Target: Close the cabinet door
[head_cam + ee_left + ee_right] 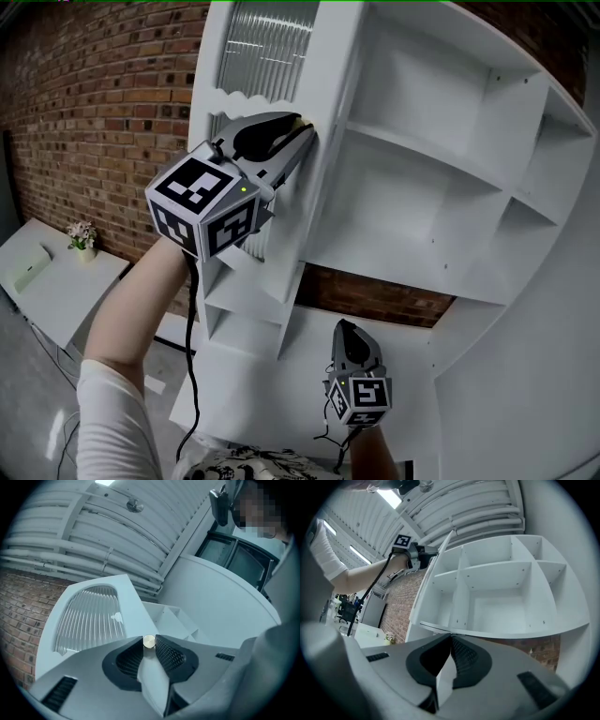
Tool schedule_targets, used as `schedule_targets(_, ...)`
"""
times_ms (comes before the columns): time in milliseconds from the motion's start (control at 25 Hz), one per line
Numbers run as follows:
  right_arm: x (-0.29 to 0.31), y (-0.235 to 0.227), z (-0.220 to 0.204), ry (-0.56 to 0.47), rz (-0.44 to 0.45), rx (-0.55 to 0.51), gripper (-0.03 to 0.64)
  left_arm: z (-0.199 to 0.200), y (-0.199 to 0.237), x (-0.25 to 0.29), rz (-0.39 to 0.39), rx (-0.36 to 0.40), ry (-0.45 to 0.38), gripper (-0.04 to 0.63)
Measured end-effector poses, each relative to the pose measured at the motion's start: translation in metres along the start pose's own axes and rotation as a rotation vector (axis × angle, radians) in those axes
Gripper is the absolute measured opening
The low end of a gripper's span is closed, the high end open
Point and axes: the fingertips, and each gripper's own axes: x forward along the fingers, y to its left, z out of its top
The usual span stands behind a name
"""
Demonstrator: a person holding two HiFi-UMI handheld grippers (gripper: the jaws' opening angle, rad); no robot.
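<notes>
The white cabinet [422, 187] stands open, its bare shelves showing in the right gripper view [497, 597]. Its door [267, 42], a white frame around ribbed glass [89, 618], is swung out to the left of the shelves. My left gripper [305, 131] is raised to the door's free edge and is shut on the small round brass knob [149, 641], which sits between the fingertips. My right gripper [349, 333] hangs lower, in front of the cabinet's lower part, pointing up with its jaws together [451, 638] and nothing seen between them.
A red brick wall [94, 112] runs behind and left of the cabinet. A low white table [56, 291] with a small flower pot [82, 236] stands at the far left. A black cable [192, 375] hangs from the left gripper. A person stands at the upper right of the left gripper view.
</notes>
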Motion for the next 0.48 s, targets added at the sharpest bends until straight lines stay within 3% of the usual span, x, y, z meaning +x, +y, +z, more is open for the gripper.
schedule_targets(240, 0.006, -0.034, -0.007, 0.013, -0.004, -0.013, 0.006, -0.018, 0.001, 0.026, 0.033, 0.0, 0.025, 0.097)
schedule_targets(480, 0.021, -0.05, -0.012, 0.008, 0.012, -0.005, 0.006, -0.032, 0.005, 0.048, 0.074, 0.07, 0.043, 0.097)
